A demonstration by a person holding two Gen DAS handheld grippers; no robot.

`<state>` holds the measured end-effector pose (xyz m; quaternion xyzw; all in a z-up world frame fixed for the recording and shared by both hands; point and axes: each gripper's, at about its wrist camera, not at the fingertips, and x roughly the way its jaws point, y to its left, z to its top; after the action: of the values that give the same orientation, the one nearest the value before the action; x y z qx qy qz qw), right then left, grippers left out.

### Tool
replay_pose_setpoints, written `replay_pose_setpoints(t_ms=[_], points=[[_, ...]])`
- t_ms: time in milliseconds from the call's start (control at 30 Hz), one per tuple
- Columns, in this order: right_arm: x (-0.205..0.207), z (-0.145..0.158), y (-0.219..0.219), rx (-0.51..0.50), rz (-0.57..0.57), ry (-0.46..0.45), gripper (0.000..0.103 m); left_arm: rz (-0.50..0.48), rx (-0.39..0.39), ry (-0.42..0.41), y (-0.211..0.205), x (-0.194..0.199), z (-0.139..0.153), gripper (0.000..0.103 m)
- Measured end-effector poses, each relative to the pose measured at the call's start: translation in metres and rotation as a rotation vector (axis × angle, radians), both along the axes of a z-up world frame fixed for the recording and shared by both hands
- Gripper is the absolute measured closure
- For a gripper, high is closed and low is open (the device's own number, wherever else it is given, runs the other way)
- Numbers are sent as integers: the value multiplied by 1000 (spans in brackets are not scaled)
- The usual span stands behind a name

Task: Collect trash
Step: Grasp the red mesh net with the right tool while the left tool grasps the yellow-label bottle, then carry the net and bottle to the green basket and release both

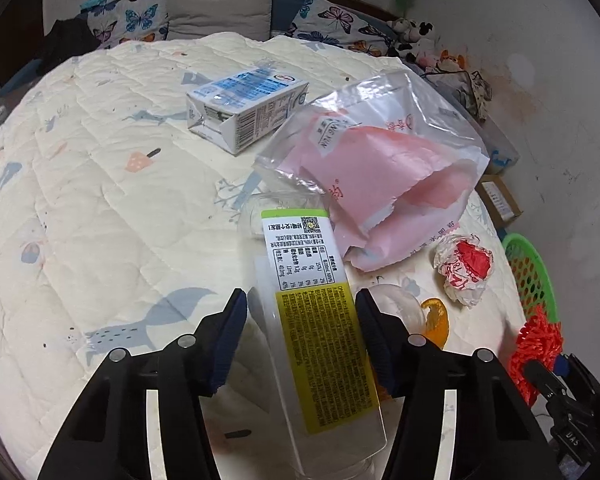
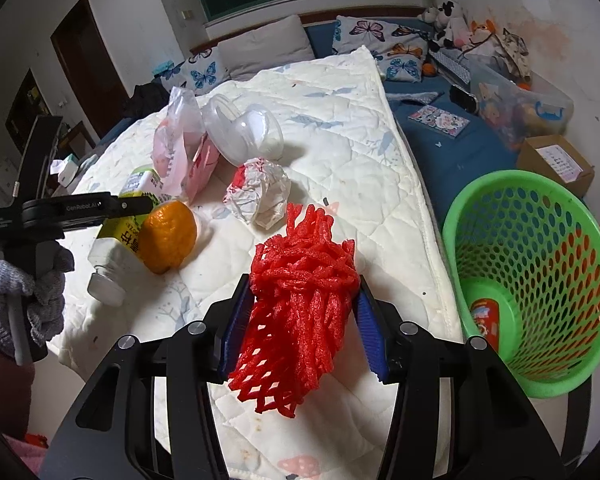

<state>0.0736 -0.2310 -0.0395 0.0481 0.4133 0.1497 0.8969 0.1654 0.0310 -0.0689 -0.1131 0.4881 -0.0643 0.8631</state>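
My left gripper [image 1: 300, 304] stands around a clear plastic bottle with a yellow-green label [image 1: 312, 320]; the right pad touches it, a small gap shows at the left pad. The bottle also shows in the right wrist view [image 2: 120, 236]. My right gripper [image 2: 304, 292] is shut on a red foam fruit net [image 2: 300, 300], held above the quilt. A green mesh basket [image 2: 532, 280] stands to its right, with a red item inside. On the quilt lie a milk carton [image 1: 244, 108], a pink plastic bag [image 1: 380, 176], a crumpled wrapper [image 2: 260, 192], an orange peel [image 2: 168, 240] and a clear lid [image 2: 244, 132].
A cream quilt [image 1: 100, 200] covers the bed. Butterfly pillows [image 2: 396, 40], plush toys [image 2: 452, 24], a clear storage bin [image 2: 520, 108] and a cardboard box [image 2: 556, 160] lie at the back right. The quilt's right edge drops to a blue sheet [image 2: 440, 160].
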Motion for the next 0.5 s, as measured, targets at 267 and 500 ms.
replay_pose_setpoints(t_ms=[267,500], points=[[-7,9,0,8,-3,-20,53,-8,18,0,1,-4,-1,51],[-12,18,-20,16,-50,-46,53,-39,-14,-25,3,-24,19,56]])
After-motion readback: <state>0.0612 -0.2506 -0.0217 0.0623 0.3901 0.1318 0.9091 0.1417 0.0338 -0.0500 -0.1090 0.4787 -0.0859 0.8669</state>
